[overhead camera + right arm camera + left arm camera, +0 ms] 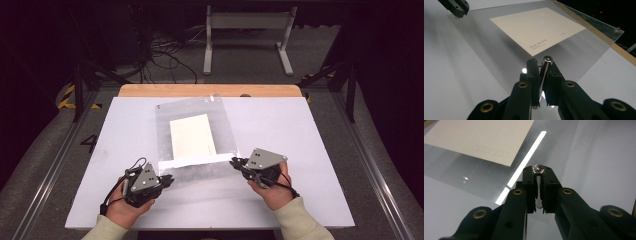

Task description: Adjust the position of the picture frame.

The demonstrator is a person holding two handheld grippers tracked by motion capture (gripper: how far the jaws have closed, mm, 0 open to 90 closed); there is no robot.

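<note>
High view: a clear plastic sleeve (192, 140) lies mid-frame on the white tabletop (300, 130), with a cream card (192, 135) inside it. A bright white strip (197, 161) crosses the sleeve just below the card.

Left tongs (169, 180) — lower left of centre, at the sleeve's lower left corner. Right tongs (234, 162) — right of centre, at the sleeve's lower right edge, near the end of the white strip. A hand (127, 207) in a pale sleeve backs the left tongs; the other hand (274, 192) backs the right.

Left gripper view: the tongs (538, 173) are clenched on the sleeve's thin edge, which runs up between the jaws. The card (481, 137) fills the upper left, the strip (529, 157) running diagonally toward the jaws.

Right gripper view: the tongs (543, 63) are likewise clenched on the sleeve (499, 57) — a thin sheet edge stands between the jaws. The card (539, 27) sits in the upper middle, small print at its near corner, too small to read. The left tongs (455, 7) show at the upper left, at the sleeve's far corner.
</note>
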